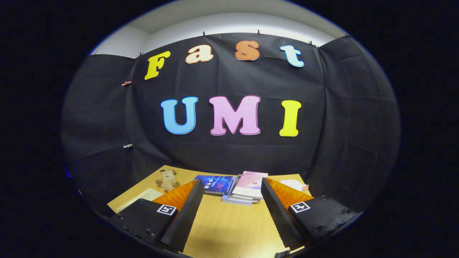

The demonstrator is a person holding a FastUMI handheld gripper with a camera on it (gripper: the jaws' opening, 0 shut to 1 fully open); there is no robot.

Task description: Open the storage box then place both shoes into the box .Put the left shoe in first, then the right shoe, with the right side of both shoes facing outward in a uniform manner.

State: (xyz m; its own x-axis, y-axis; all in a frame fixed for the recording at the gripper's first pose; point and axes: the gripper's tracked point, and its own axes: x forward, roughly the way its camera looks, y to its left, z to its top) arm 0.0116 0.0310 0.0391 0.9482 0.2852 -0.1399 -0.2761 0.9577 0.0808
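- The hand-held gripper (231,211) is hovering above the desk (229,229) with its fingers standing wide apart and nothing between them but bare wooden surface, so it is gripping nothing.
- It is pointing level toward the back of the booth rather than down at the work, which is why so much of the wall is showing and so little of the desk.
- Beyond the fingertips, a small stack of books (244,190) is lying near the desk's far edge, a pink-covered one on top, with a blue book (214,184) lying just beside it on the left.
- A plush toy (167,181) is sitting at the far left corner of the desk, and a flat pale tray-like thing (140,199) is lying near the left finger, partly hidden by it; I cannot tell what it is.
- A pale, crumpled-looking thing (296,184) is peeking out past the right finger at the far right; it is too hidden to name.
- As for the task's things, I am not making out the storage box or either shoe on the stretch of desk ahead of the fingers, so where they are lying, and whether the box is open or shut, cannot be judged here.
- The spread fingers and the raised, level pose would be fitting either a gripper being readied for the box or one drawn back from finished work.
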